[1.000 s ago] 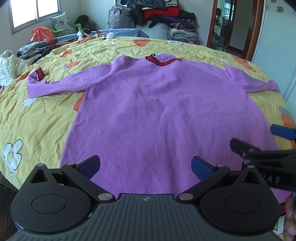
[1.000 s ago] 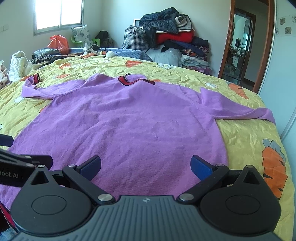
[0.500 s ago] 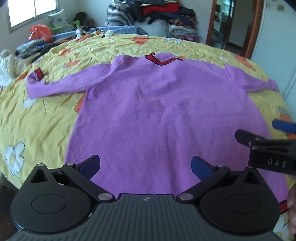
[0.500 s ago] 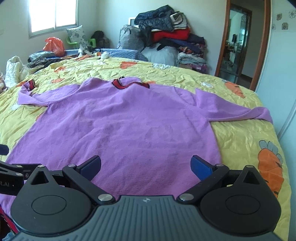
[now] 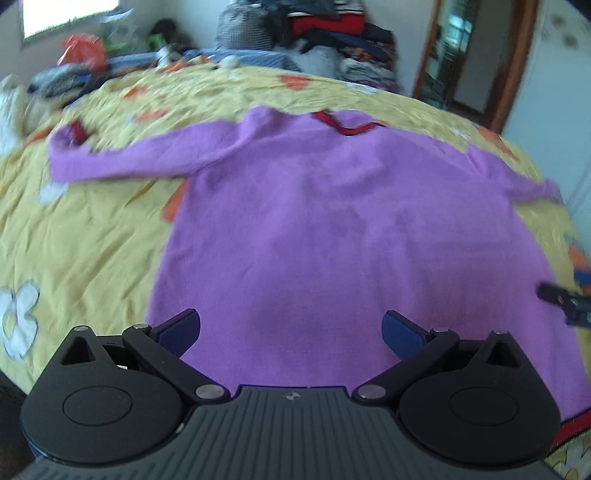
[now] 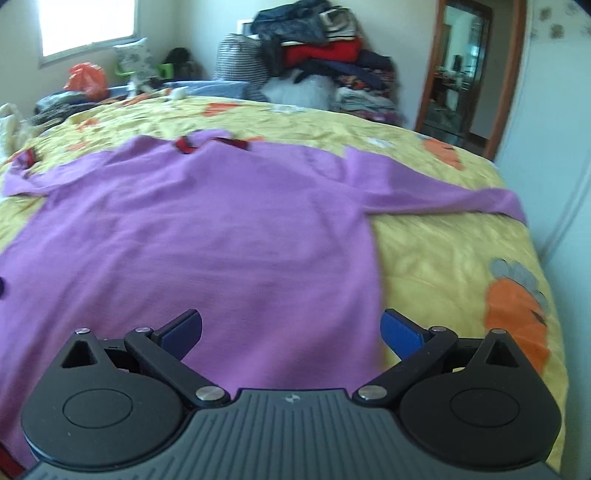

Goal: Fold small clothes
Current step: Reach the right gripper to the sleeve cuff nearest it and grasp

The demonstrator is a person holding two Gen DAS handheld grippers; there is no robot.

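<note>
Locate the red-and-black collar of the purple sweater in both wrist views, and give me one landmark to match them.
Left wrist view: the collar sits at upper centre, slightly right, at the far edge of the purple sweater.
Right wrist view: the collar sits upper left of centre, again at the sweater's far edge.
Shared landmark: the pile of clothes against the far wall.

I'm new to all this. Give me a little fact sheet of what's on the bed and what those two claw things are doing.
garment: purple sweater, spread flat, sleeves out to both sides
collar: red trim, at the far end
surface: yellow bedspread with flower and carrot prints
left gripper: open, holding nothing, above the sweater's near end
right gripper: open, holding nothing, near the sweater's right edge
background: clothes pile against the far wall
fold status: not yet begun
</note>
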